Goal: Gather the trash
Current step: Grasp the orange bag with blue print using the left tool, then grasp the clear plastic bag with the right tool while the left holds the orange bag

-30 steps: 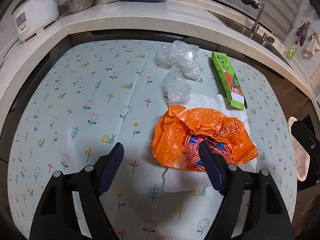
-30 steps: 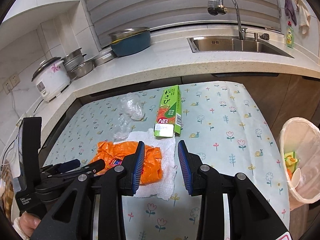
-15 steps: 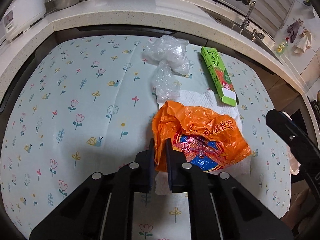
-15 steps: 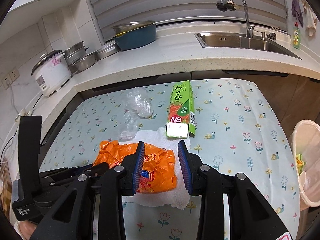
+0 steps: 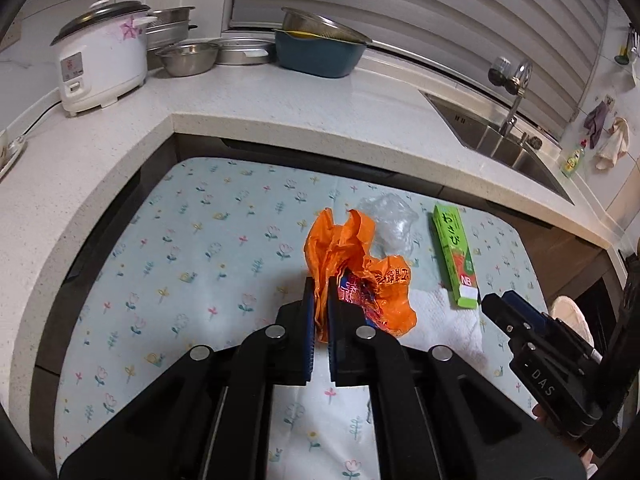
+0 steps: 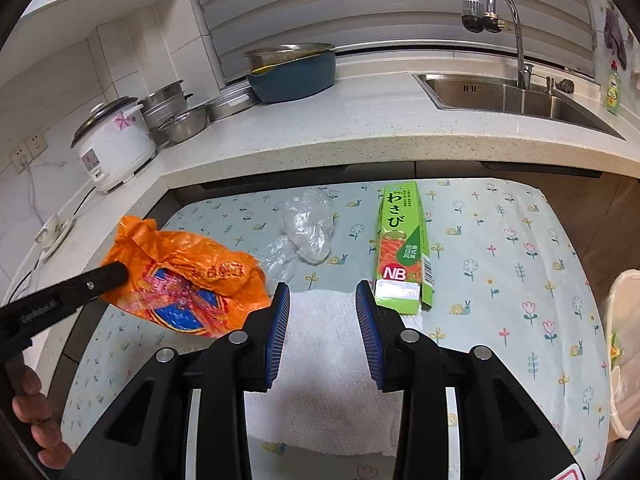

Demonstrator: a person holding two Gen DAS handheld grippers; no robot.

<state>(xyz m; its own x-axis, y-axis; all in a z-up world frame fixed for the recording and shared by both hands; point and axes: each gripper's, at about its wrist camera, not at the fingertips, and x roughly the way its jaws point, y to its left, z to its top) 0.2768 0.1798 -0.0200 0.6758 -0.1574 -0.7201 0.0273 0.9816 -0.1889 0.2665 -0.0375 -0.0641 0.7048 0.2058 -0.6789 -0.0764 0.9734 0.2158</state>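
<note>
My left gripper (image 5: 319, 285) is shut on a crumpled orange plastic bag (image 5: 352, 268) and holds it up off the table; the bag also shows in the right wrist view (image 6: 184, 276). My right gripper (image 6: 322, 300) is open and empty, just above a white paper towel (image 6: 324, 376) lying flat on the floral tablecloth (image 6: 500, 264). A green wasabi box (image 6: 402, 248) lies just beyond the right finger. Crumpled clear plastic (image 6: 306, 228) lies behind the towel.
A white bin with a bag (image 6: 624, 352) stands off the table's right edge. The counter behind holds a rice cooker (image 6: 114, 144), steel bowls (image 6: 182, 122), a blue basin (image 6: 292, 74) and a sink (image 6: 512, 96).
My left gripper closed on the orange bag and lifted it off the paper towel. My right gripper moved forward over the towel, toward the green box.
</note>
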